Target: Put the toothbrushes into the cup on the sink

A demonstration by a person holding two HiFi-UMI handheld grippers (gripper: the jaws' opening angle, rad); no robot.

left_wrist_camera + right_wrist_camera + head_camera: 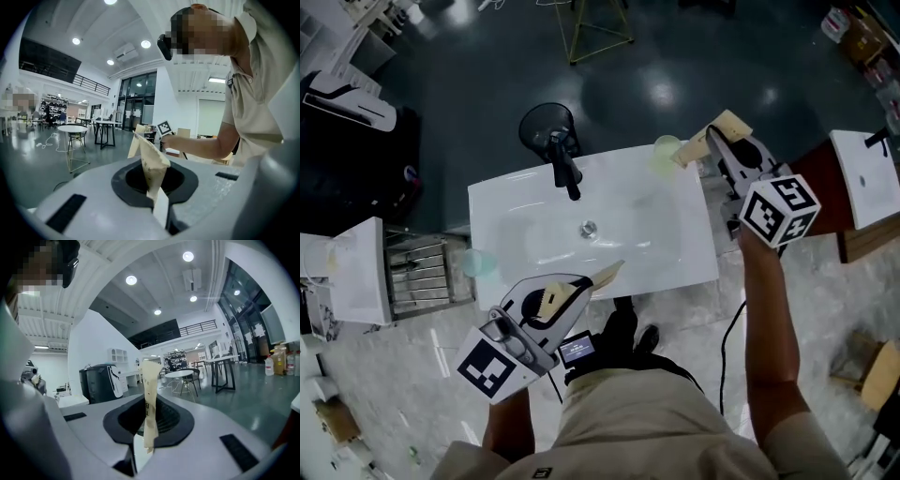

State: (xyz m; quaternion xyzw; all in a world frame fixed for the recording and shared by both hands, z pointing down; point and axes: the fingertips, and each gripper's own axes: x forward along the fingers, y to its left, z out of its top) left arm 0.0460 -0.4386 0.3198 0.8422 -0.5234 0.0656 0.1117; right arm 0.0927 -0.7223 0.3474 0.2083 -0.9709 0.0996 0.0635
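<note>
Head view: the white sink (516, 216) fills the middle. My left gripper (614, 270) hangs at its 6 o'clock rim and my right gripper (678, 157) at 1 o'clock, both with fingers pressed together on nothing. The pale green cup (662, 150) stands just beside my right tips. No toothbrushes show anywhere, so I should find them first. A greenish blur (476, 263) at 9 o'clock is too faint to name.
</note>
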